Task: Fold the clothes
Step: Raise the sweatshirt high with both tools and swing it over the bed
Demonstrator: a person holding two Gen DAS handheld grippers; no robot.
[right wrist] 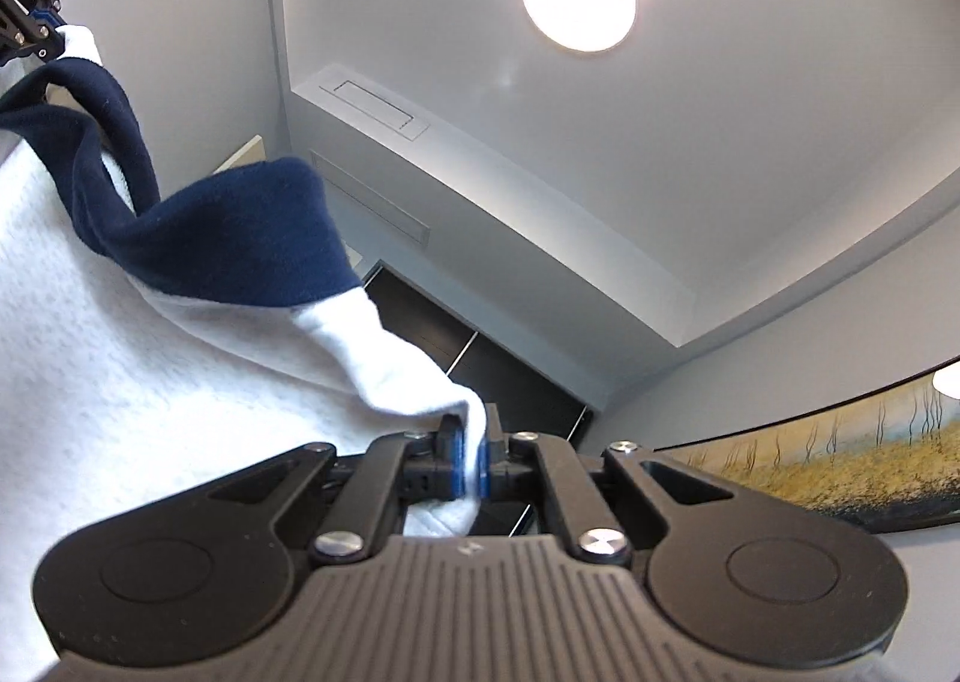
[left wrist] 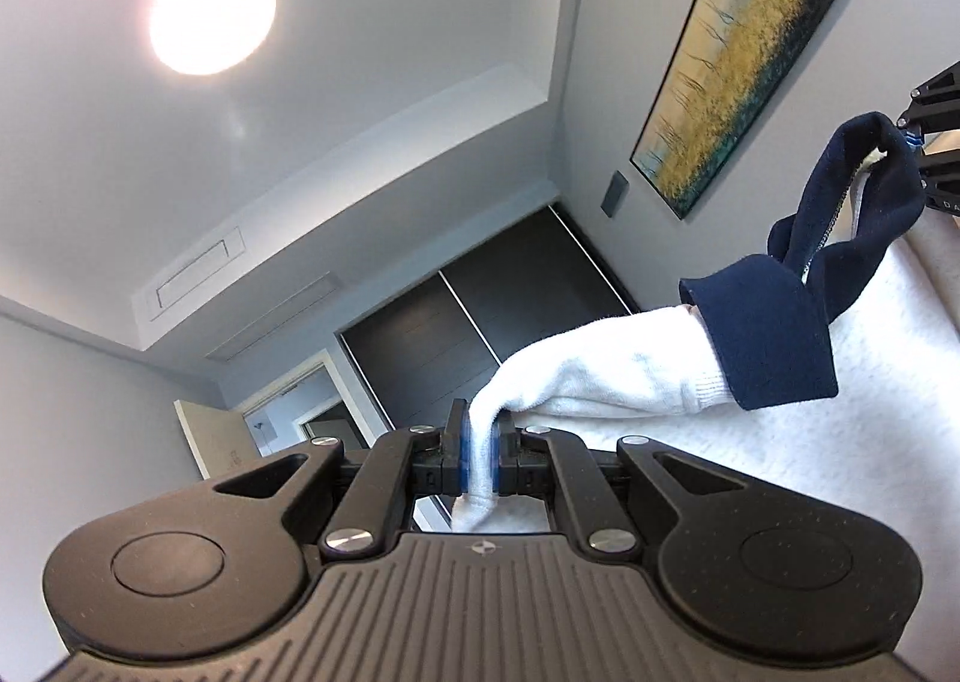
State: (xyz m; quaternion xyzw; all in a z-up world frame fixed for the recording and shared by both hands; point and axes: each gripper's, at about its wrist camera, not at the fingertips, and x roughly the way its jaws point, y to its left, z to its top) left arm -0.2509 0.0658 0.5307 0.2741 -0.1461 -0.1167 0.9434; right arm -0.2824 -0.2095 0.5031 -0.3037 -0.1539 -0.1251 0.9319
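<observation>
A white fleece garment [left wrist: 828, 442] with a navy blue collar [left wrist: 774, 334] and a zip is held up in the air between both grippers. My left gripper [left wrist: 478, 451] is shut on a white shoulder corner. My right gripper [right wrist: 471, 463] is shut on the other white corner; the garment [right wrist: 120, 382] and its navy collar [right wrist: 240, 238] hang to its left. The right gripper also shows at the right edge of the left wrist view [left wrist: 918, 141], the left gripper at the top left of the right wrist view [right wrist: 36, 21]. Both cameras point up at the ceiling.
A round ceiling lamp [left wrist: 210, 15] is lit above. A framed yellow and teal painting [left wrist: 744, 51] hangs on the wall. Dark sliding wardrobe doors [left wrist: 480, 334] and an open doorway [left wrist: 288, 424] are at the far end. The surface below is hidden.
</observation>
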